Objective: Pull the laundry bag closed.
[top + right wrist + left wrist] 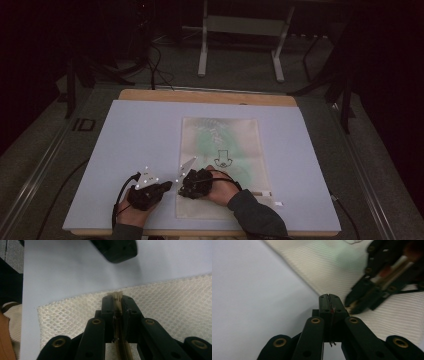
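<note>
Two tongs are working at the near end of a cream mesh bag (220, 160) lying flat on a pale blue mat (140, 135). The right gripper (117, 297) is clamping its jaws on the bag's zipper (122, 347), with a beige nub of zipper tape sticking out between the tips; in the high view this gripper (186, 189) is resting on the bag's near left part. The left gripper (329, 298) is closed too, its jaws meeting on what looks like a thin red-flecked thread or tab, too fine to identify; it is sitting on the mat just beside the bag's left edge (165, 187), close to its partner.

The bag itself is lying well inside the mat, a green garment showing faintly through the mesh, its far end pointing away from the person.

As I judge it, the risk is that the left gripper's hold is slight: if it has caught only a stray thread, a pull will slip it free. Should the right gripper's hold on the tape give, the light bag will likely slide and bunch across the smooth mat rather than letting the zipper run.
</note>
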`<state>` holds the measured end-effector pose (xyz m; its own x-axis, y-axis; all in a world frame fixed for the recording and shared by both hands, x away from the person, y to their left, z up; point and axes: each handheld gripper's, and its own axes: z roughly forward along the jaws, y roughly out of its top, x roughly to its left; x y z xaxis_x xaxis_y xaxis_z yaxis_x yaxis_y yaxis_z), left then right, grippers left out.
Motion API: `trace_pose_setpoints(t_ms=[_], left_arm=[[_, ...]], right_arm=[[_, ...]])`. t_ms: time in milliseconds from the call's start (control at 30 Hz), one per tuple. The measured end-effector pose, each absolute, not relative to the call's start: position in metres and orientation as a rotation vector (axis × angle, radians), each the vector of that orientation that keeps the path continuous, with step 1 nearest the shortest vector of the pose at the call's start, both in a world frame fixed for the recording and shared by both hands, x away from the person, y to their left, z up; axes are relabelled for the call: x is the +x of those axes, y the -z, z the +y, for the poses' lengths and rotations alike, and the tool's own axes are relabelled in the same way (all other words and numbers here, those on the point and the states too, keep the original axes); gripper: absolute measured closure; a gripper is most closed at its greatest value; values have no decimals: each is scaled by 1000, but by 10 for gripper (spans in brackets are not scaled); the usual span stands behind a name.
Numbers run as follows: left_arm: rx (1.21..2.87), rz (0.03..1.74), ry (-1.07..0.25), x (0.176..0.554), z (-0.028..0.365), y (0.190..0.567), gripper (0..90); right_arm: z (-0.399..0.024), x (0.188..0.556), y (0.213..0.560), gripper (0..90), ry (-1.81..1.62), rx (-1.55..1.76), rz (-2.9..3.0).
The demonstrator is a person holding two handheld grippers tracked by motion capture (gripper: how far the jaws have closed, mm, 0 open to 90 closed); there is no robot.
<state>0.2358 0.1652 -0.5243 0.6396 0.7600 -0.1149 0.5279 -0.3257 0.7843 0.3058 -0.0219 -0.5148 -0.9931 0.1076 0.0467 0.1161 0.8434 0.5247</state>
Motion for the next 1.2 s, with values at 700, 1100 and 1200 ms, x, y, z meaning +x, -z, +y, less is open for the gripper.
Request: trace_pose_setpoints(t_ms=[700,1100,1200], left_arm=[[2053,910,-283,225,158,528,890],[2124,817,-233,220,150,533,888],[2143,791,-228,219,147,533,888]], right_arm=[[-23,307,515,814,861,-180,-2989],[-23,308,516,813,865,-186,-2978],[-23,308,516,813,870,-189,-2972]])
